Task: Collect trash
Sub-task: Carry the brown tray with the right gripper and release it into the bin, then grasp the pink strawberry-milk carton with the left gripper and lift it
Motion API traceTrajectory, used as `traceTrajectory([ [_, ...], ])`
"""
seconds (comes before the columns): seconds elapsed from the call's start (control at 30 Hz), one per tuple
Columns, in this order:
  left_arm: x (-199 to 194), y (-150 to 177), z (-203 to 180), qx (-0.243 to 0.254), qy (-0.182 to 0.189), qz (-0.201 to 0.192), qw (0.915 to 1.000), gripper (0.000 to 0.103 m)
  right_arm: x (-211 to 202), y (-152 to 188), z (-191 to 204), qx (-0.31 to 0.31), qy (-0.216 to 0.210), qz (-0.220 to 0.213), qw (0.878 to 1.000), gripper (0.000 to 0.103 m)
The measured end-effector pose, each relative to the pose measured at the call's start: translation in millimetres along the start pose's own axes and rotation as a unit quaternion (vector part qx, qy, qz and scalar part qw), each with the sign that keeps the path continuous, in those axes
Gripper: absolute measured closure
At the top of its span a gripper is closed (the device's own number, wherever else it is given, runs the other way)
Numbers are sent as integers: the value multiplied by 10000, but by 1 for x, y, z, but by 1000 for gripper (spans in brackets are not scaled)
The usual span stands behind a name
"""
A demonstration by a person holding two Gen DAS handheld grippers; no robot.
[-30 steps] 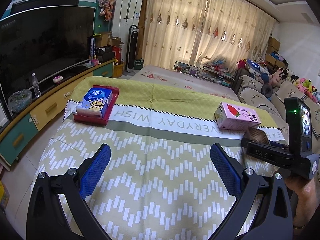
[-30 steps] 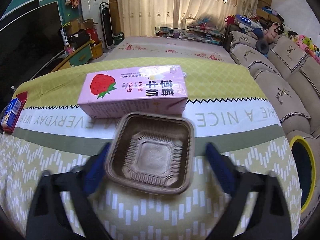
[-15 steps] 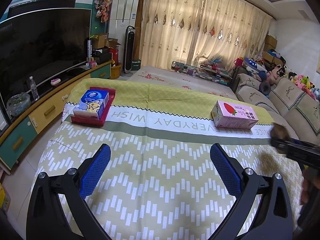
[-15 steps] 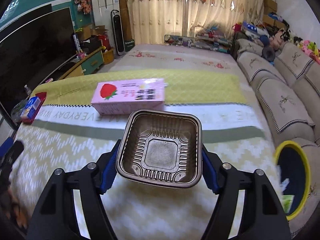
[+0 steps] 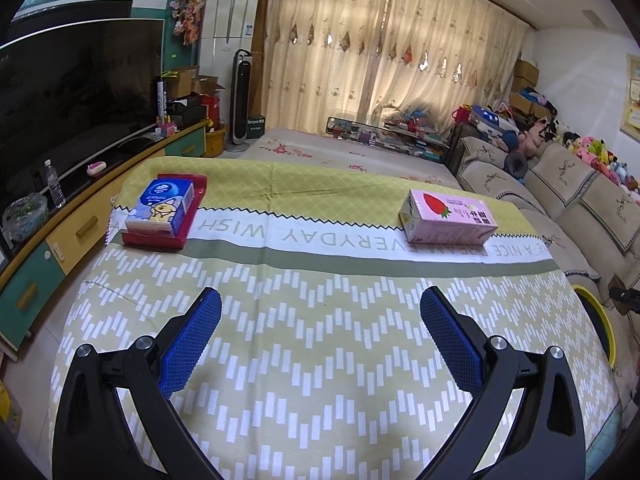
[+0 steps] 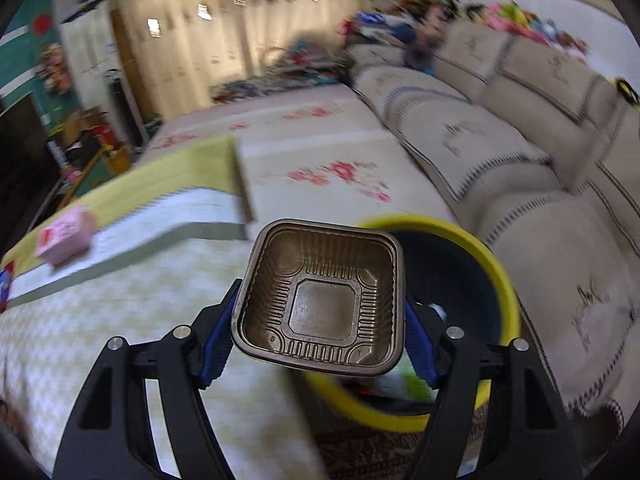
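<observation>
My right gripper is shut on a brown plastic tray and holds it in the air, just in front of a yellow-rimmed bin beside the table. The bin also shows at the right edge of the left wrist view. My left gripper is open and empty above the zigzag tablecloth. A pink strawberry milk carton lies on the table at the far right; it also shows in the right wrist view, blurred.
A blue tissue pack sits on a red tray at the table's far left. A sofa runs along the right of the bin. A TV cabinet lines the left side.
My right gripper shut on the brown tray, lifted it off the table and swung right toward the bin. My left gripper stayed open over the table.
</observation>
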State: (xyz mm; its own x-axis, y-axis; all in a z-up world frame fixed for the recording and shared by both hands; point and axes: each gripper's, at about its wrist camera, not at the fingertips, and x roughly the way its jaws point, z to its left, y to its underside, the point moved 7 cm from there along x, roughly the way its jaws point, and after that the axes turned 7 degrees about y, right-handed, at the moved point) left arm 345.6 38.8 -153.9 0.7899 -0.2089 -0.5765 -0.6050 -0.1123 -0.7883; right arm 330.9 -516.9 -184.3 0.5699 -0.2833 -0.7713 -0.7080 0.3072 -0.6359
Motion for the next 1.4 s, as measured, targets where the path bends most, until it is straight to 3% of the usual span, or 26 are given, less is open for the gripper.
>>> traceTrajectory([
  [0.27,4,2,-3,49,75,62,9999,5,52,12,-35,402,257,457,9978,33],
  [0.37,4,3,-5,61,121,87,9999,5,59,12,-43,577,409,511,9962,19],
  [0.43,4,3,-6,88,168,95,9998,5,55,11,-45,644,522,466,9955,19],
  [0.63,7,8,-28,220,645,273,9973,5,12,-13,-16,871,253,-253,9956,15],
  [0.7,9,10,-34,328,593,338,9971,5,-8,-25,0,886,108,-656,9939,15],
  [0.9,21,0,-63,423,880,706,9927,5,-55,-31,23,708,352,-1768,9811,10],
  [1.13,84,-26,-103,1076,1243,1052,9808,5,-43,-21,23,725,98,-1659,9834,10],
  [1.3,128,-40,-120,1476,1150,1222,9747,5,-38,-16,35,613,-110,-1552,9859,10],
  [1.4,152,-42,-124,1415,1080,1414,9738,5,-40,-16,37,618,-206,-1552,9857,10],
])
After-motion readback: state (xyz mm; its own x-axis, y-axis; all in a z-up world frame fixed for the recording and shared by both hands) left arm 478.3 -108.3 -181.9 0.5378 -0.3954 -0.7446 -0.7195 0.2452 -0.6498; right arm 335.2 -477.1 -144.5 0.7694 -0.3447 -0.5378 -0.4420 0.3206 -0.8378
